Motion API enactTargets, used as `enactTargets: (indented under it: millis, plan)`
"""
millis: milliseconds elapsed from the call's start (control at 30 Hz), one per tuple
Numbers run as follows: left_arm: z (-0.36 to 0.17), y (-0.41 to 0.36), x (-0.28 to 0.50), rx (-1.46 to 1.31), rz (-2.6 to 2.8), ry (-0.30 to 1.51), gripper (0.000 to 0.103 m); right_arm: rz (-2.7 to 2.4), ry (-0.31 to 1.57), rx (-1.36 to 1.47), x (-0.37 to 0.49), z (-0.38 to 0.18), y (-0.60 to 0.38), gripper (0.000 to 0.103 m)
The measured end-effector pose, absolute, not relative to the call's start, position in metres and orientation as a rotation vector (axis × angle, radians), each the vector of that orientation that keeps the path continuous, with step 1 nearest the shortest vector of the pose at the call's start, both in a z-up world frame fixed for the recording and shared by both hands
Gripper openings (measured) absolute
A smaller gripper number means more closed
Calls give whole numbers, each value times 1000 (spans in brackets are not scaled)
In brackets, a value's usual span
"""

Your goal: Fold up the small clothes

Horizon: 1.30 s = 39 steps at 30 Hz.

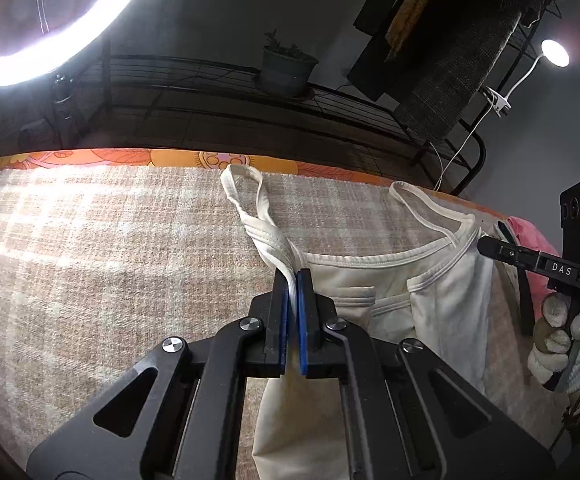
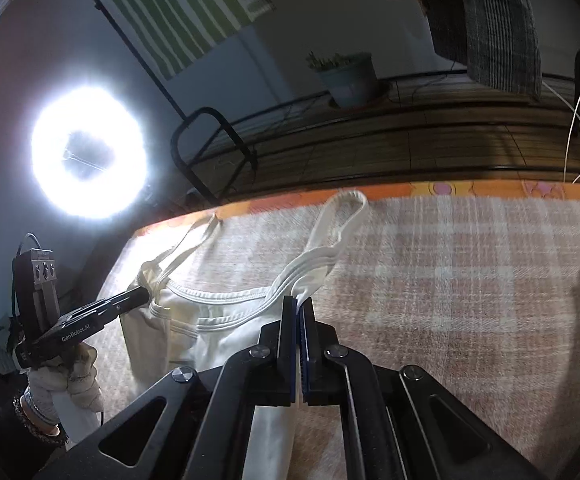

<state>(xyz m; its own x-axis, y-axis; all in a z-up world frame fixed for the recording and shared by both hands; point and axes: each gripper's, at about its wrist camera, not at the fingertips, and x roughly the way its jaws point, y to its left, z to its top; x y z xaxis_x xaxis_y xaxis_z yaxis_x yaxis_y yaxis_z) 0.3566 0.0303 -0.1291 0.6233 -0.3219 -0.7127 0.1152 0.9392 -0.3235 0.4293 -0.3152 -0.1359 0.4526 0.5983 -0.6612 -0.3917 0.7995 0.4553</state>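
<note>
Tilting downward, both grippers' fingers (image 1: 293, 280) (image 2: 298, 304) pinch the white camisole's (image 1: 430, 280) shoulders.

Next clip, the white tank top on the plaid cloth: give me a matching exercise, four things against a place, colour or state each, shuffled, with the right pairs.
Things:
1. left gripper
2. potted plant
3. ring light
4. plaid cloth

Descriptions:
A. glowing, off the table's left side in the right wrist view
B. shut on a shoulder strap of the white tank top
C. on the dark wire rack beyond the table
D. beige and white checks, under the garment

Pairs: 1-B, 2-C, 3-A, 4-D
</note>
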Motion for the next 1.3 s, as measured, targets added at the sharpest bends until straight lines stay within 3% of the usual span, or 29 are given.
enactTargets:
  millis: [533,1100,1200,1300]
  plan:
    - [-95,45,246,-237,-283,835,1,643,864,233,316,-87,-331,0]
    - [-143,29,125,-142,-246,986,2,568,995,75,194,-135,-335,0]
    - [-147,31,111,-107,-245,1021,2,544,1053,58,185,-144,-339,6]
    - [-137,40,96,-105,-247,1012,2,529,1063,52,177,-140,-347,22]
